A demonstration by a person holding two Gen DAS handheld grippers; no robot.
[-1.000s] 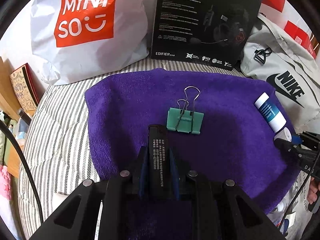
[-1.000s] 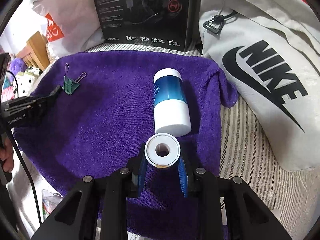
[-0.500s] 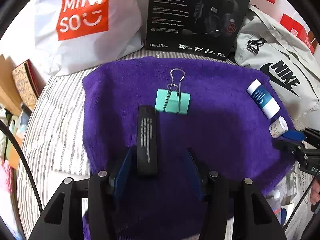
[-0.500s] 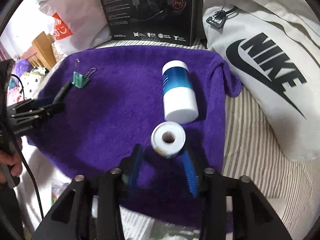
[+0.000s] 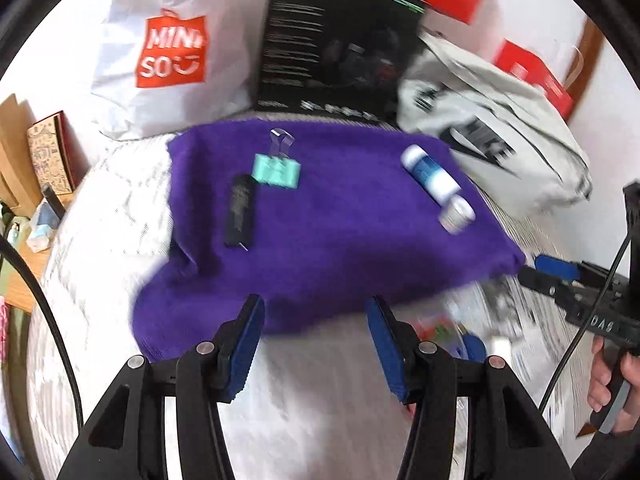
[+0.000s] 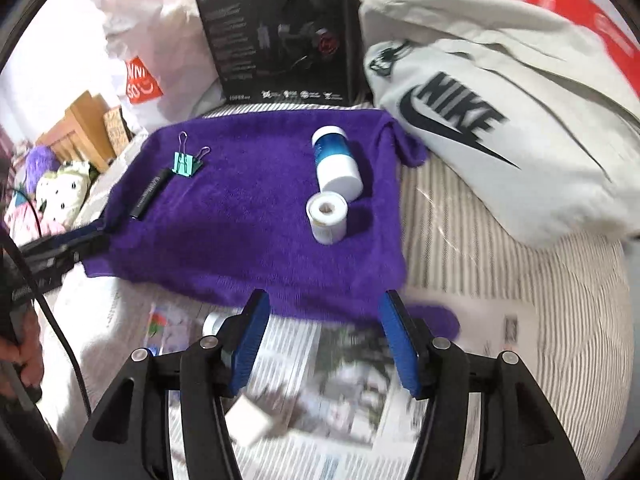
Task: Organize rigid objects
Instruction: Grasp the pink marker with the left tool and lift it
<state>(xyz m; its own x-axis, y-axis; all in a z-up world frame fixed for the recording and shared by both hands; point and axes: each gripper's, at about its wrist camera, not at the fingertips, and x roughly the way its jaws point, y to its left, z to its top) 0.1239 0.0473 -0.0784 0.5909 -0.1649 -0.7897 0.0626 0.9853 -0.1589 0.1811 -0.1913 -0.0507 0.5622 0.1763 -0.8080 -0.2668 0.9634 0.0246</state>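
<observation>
A purple towel (image 5: pixel 340 220) (image 6: pixel 248 216) lies on the striped bed. On it lie a black flat bar (image 5: pixel 240 212) (image 6: pixel 149 194), a green binder clip (image 5: pixel 277 170) (image 6: pixel 185 163), a blue-and-white bottle (image 5: pixel 430 174) (image 6: pixel 336 162) and a small white roll (image 5: pixel 456 213) (image 6: pixel 326 214) right in front of the bottle. My left gripper (image 5: pixel 316 308) is open and empty, off the towel's near edge. My right gripper (image 6: pixel 324 300) is open and empty, also off the near edge; it shows in the left wrist view (image 5: pixel 560 280).
A Miniso bag (image 5: pixel 172 52), a black headset box (image 5: pixel 340 40) (image 6: pixel 276 32) and a grey Nike bag (image 5: pixel 500 136) (image 6: pixel 500 112) stand behind the towel. Newspaper (image 6: pixel 320 360) with small items, including a white block (image 6: pixel 250 424), lies under the grippers.
Both grippers opened, let go of the black bar and the white roll on the towel, and pulled back toward me off the towel's near edge.
</observation>
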